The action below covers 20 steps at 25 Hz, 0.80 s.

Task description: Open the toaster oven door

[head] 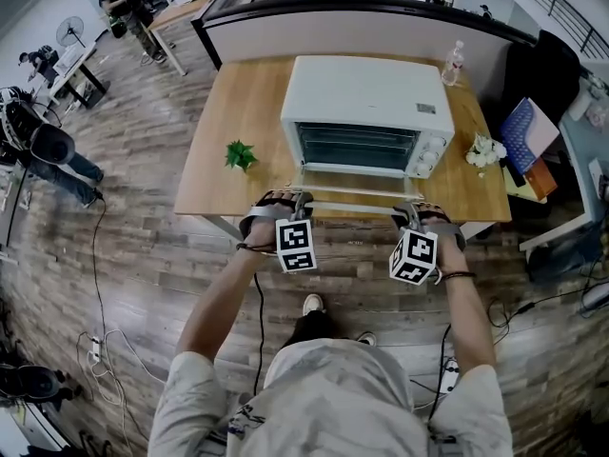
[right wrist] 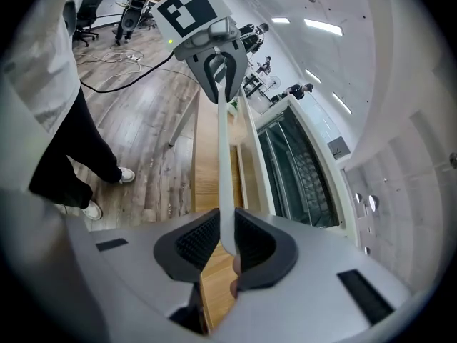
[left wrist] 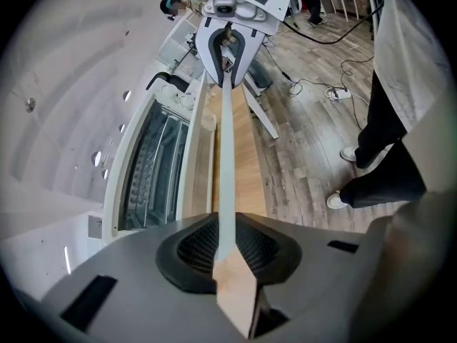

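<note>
On the door handle (left wrist: 225,156), left tongs (left wrist: 227,245) and right tongs (right wrist: 227,241) clamp.

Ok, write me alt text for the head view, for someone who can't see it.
Seen from above, a person's left gripper and right gripper both clamp the white handle of a white toaster oven whose door is pulled down open, on a wooden table. A small green plant sits left of the oven.

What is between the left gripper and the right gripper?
The oven door handle: a pale bar running from the left gripper to the right gripper, both clamped on it. The head view shows it best.
</note>
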Each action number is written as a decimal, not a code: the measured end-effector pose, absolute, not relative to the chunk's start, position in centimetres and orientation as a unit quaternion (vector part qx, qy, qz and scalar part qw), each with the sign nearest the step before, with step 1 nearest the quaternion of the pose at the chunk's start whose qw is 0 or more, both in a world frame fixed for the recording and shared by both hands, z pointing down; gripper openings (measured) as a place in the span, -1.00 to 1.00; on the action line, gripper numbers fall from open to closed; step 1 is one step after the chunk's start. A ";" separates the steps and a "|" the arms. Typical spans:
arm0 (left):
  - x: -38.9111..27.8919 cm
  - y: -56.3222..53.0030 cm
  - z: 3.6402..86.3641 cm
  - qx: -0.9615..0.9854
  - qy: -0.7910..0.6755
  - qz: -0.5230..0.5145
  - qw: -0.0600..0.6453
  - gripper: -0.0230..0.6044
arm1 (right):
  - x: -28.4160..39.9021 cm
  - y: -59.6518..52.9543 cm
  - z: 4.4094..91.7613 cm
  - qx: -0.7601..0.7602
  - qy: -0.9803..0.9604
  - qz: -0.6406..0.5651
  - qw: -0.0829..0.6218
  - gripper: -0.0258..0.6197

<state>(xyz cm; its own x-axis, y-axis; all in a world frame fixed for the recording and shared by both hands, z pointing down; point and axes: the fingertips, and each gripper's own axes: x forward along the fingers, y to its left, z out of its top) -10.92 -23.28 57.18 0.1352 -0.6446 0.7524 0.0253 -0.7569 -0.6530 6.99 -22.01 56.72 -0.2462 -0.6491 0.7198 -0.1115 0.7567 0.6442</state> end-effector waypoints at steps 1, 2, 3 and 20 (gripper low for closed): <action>-10.9 -23.1 57.4 -0.704 0.219 -0.620 0.268 -0.67 | 7.0 -21.8 57.0 0.253 -0.752 -0.239 0.560 -0.66; -10.9 -22.9 57.7 -0.705 0.218 -0.621 0.266 -0.67 | 7.0 -21.6 57.3 0.252 -0.752 -0.237 0.561 -0.66; -10.9 -22.6 57.9 -0.705 0.217 -0.621 0.264 -0.67 | 7.0 -21.4 57.5 0.251 -0.752 -0.236 0.562 -0.66; -11.0 -20.4 61.1 -0.707 0.234 -0.620 0.246 -0.64 | 6.9 -19.2 60.8 0.248 -0.751 -0.218 0.572 -0.64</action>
